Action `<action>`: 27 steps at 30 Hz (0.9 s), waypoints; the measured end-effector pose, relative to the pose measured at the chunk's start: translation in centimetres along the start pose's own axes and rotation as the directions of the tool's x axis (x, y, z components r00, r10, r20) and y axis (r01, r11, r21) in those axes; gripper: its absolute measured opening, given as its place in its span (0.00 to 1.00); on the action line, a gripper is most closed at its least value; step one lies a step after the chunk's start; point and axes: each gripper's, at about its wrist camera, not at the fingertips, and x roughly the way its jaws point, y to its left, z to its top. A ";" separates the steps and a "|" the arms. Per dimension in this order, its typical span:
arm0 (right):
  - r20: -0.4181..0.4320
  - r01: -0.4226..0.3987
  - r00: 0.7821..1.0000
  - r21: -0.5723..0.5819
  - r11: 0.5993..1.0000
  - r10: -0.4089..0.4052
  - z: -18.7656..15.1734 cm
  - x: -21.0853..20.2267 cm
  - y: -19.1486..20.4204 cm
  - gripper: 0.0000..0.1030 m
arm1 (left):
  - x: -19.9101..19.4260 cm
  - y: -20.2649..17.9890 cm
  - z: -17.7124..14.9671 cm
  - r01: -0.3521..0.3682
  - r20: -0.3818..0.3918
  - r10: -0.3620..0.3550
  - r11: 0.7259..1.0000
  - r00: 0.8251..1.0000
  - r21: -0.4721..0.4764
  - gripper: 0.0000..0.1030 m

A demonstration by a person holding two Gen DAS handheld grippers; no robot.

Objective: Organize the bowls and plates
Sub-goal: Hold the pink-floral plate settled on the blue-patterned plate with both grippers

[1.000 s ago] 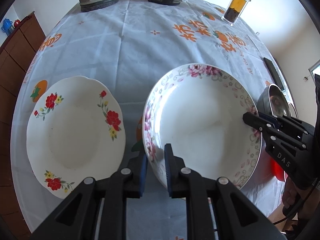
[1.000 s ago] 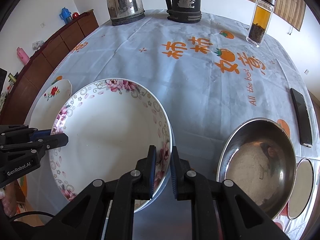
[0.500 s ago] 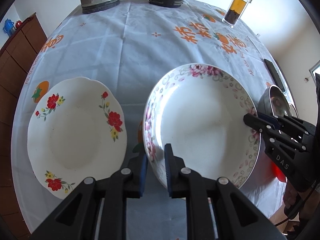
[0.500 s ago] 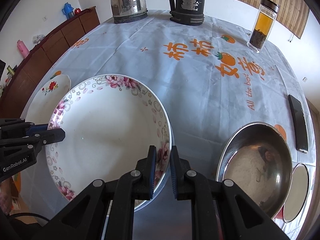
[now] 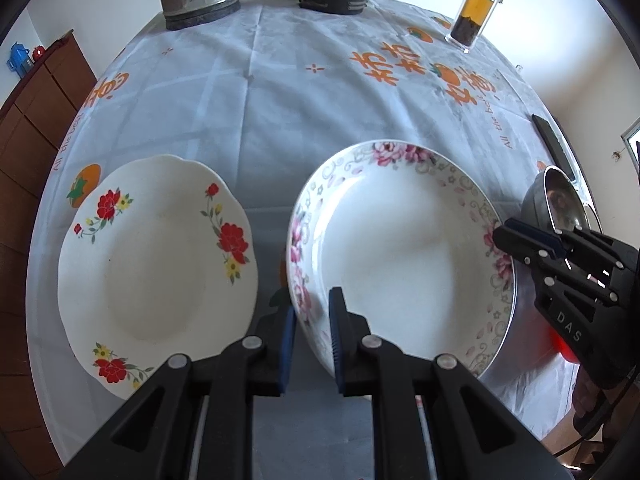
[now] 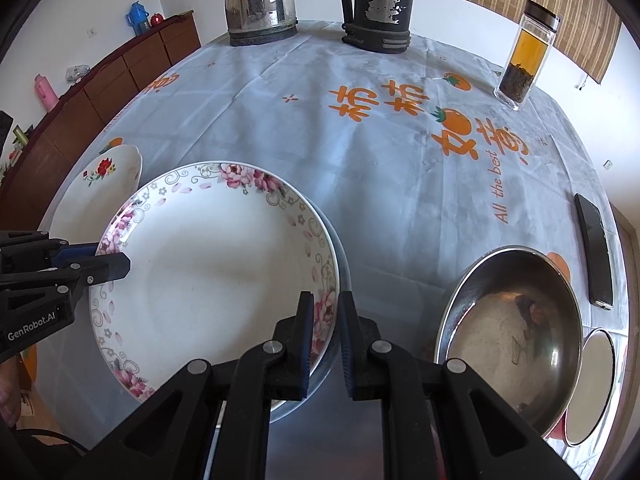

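We held the pink-flowered plate [image 5: 400, 248] by opposite rim edges: left tool [image 5: 312, 320] and right tool [image 6: 325, 328], both narrowed onto the rim. It sat just right of the red-flowered plate [image 5: 160, 256] on the desk [image 5: 280, 92]. We judged it stiff, glazed, slippery and breakable; rim grips suited it.

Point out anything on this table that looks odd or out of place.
The black thermos at the table's far edge has badly flaked paint. A dark phone lies near the metal bowl. Nothing spilled or broken.
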 end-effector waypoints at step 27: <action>0.006 -0.003 1.000 0.001 1.000 0.003 0.0 -0.2 0.0 0.13 | -0.1 0.2 -0.1 0.006 0.006 -0.006 1.000 1.000 -0.010 0.13</action>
